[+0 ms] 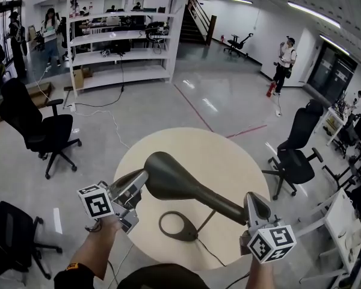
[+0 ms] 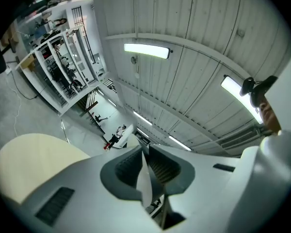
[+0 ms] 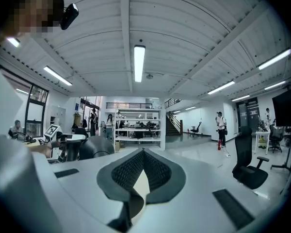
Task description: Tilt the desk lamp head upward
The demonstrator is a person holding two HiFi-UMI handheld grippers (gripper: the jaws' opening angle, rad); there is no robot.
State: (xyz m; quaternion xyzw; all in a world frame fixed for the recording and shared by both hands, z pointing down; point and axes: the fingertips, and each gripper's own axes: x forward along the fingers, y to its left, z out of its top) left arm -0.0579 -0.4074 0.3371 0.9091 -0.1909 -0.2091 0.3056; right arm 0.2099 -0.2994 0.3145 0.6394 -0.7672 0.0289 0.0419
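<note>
A dark olive desk lamp stands on the round beige table (image 1: 228,161). Its long head (image 1: 168,176) tapers into an arm (image 1: 228,208), and a thin rod drops to the ring base (image 1: 177,226). My left gripper (image 1: 142,179) is at the head's left end, touching or just beside it. It is shut with nothing seen between its jaws (image 2: 143,154), and it points up at the ceiling. My right gripper (image 1: 256,202) sits against the arm's lower right end, jaws shut (image 3: 143,153). In the right gripper view the lamp head (image 3: 94,148) shows as a dark dome at the left.
The lamp's cable (image 1: 213,254) trails toward the table's near edge. Black office chairs stand around: one at the left (image 1: 39,131), one at the right (image 1: 295,155), one at the near left (image 1: 15,233). White shelving (image 1: 117,38) and people stand far behind.
</note>
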